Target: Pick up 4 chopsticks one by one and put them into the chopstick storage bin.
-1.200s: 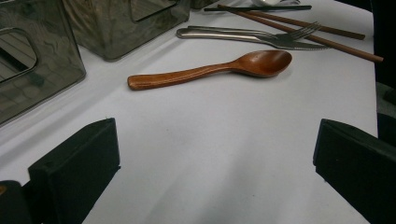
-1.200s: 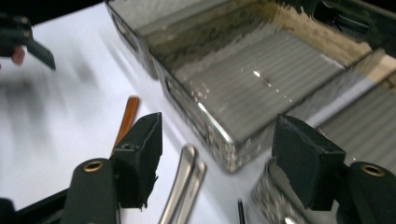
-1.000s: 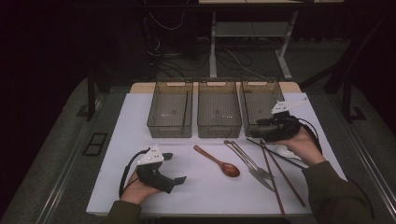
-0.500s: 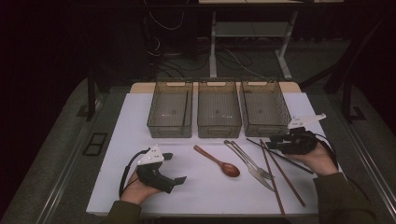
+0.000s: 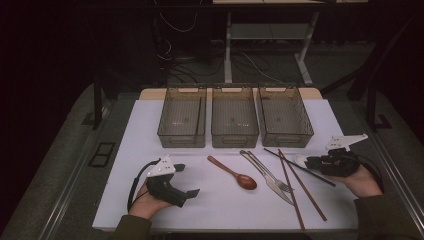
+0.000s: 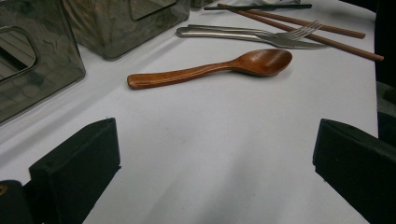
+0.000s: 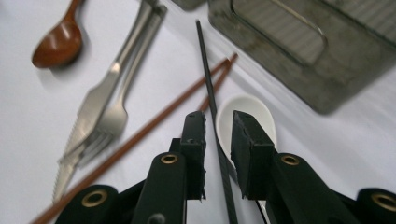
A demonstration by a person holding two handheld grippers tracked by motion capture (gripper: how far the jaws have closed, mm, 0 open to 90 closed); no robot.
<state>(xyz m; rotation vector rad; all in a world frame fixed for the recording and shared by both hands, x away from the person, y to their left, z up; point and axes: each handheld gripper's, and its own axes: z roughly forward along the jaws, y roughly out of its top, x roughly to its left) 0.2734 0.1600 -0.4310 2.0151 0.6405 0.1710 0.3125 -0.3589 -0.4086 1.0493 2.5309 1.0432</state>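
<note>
My right gripper [image 5: 310, 161] lies low over the mat's right side, pointing left. In the right gripper view its jaws [image 7: 217, 117] have just been closing and stand narrow. A black chopstick [image 7: 208, 70] runs between them, and the pads do not press on it. A white ceramic spoon [image 7: 243, 106] lies just under the right jaw. My left gripper [image 5: 187, 180] rests on the mat at the front left, open wide [image 6: 215, 130] with nothing between its jaws. A wooden spoon [image 6: 210, 70] lies ahead of it.
Three clear bins [image 5: 181, 141] stand in a row at the back of the white mat [image 5: 130, 150]. A fork and knife [image 5: 267, 175] and two brown chopsticks [image 5: 300, 192] lie between the wooden spoon [image 5: 235, 175] and my right gripper.
My right gripper has moved from over the right bin, rightwards and down to the mat beside the white spoon, and its jaws have narrowed. The left gripper has stayed put.
</note>
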